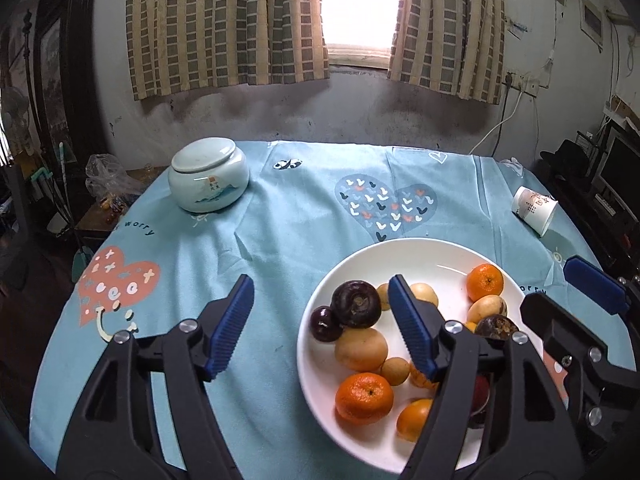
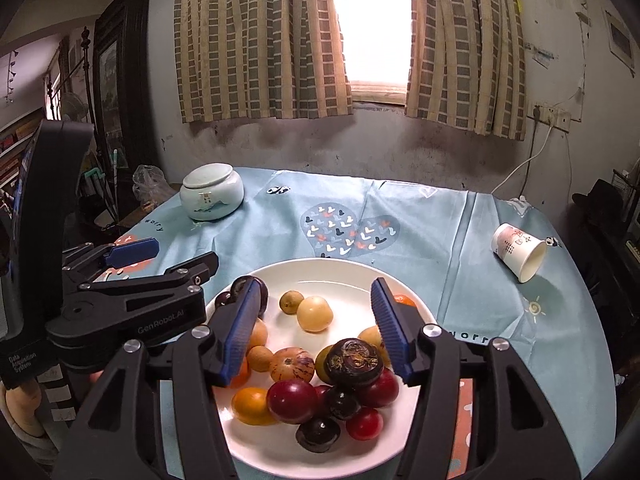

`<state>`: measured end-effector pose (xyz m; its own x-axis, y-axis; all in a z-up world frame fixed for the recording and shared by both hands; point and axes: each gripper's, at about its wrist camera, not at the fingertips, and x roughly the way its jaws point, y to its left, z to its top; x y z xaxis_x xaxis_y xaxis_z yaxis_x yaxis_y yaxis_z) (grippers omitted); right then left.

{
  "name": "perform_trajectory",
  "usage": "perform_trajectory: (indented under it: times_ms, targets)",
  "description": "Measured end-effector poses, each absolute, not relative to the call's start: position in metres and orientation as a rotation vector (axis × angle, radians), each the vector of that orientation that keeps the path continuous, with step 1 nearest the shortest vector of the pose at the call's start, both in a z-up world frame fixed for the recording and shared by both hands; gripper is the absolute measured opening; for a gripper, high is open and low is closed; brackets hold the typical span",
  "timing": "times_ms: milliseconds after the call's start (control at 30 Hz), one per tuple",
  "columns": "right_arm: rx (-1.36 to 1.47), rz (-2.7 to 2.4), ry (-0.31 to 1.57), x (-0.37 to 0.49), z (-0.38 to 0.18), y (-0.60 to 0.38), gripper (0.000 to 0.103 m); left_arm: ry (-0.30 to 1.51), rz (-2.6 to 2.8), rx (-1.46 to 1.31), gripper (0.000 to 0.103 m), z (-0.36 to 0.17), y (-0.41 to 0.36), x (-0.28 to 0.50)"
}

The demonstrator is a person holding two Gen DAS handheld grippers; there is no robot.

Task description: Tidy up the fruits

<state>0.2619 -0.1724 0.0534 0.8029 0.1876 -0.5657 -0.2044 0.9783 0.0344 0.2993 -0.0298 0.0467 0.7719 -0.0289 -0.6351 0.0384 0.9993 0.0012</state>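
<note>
A white plate (image 1: pixel 440 264) (image 2: pixel 320 276) on the blue tablecloth holds several fruits. In the left wrist view I see two oranges (image 1: pixel 364 398), a dark purple fruit (image 1: pixel 355 304) and a yellow fruit (image 1: pixel 360 348). The right wrist view shows a wrinkled dark fruit (image 2: pixel 353 361) on top of the pile, a red fruit (image 2: pixel 292 400) and a pale yellow one (image 2: pixel 314 313). My left gripper (image 1: pixel 322 292) (image 2: pixel 184 254) hangs open over the plate's left rim. My right gripper (image 2: pixel 316 286) (image 1: pixel 550 284) is open above the pile. Neither holds anything.
A lidded ceramic jar (image 1: pixel 207 180) (image 2: pixel 211 191) stands at the far left of the table. A paper cup (image 1: pixel 534 210) (image 2: pixel 519 252) lies on its side at the right. A plastic bag (image 1: pixel 106 176) sits on a low stand beyond the table's left edge.
</note>
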Motion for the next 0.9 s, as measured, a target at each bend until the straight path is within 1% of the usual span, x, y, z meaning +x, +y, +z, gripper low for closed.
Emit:
perform_trajectory:
  times_ms: [300,367,400,433,533,667,900]
  targets:
    - [-0.017,0.203,0.56,0.2,0.076,-0.179,0.059,0.652,-0.037,-0.022,0.074,0.067,-0.013,0.239]
    - [-0.002,0.208,0.557,0.188,0.079,-0.182,0.059,0.635,-0.04,-0.01,0.076,0.064,-0.014,0.218]
    - [-0.001,0.208,0.556,0.182,0.08,-0.182,0.059,0.637,-0.034,-0.012,0.08,0.059,-0.013,0.208]
    - [-0.004,0.209,0.556,0.176,0.079,-0.181,0.059,0.647,-0.031,-0.015,0.08,0.054,-0.013,0.201]
    - [0.006,0.208,0.567,0.156,0.066,-0.184,0.059,0.667,-0.031,-0.021,0.08,0.042,-0.01,0.179]
    - [0.033,0.2,0.629,0.135,0.038,-0.189,0.059,0.694,-0.04,-0.021,0.08,0.024,-0.01,0.154]
    - [0.074,0.156,0.696,0.111,0.002,-0.202,0.059,0.714,-0.069,0.035,0.08,0.001,-0.031,0.126]
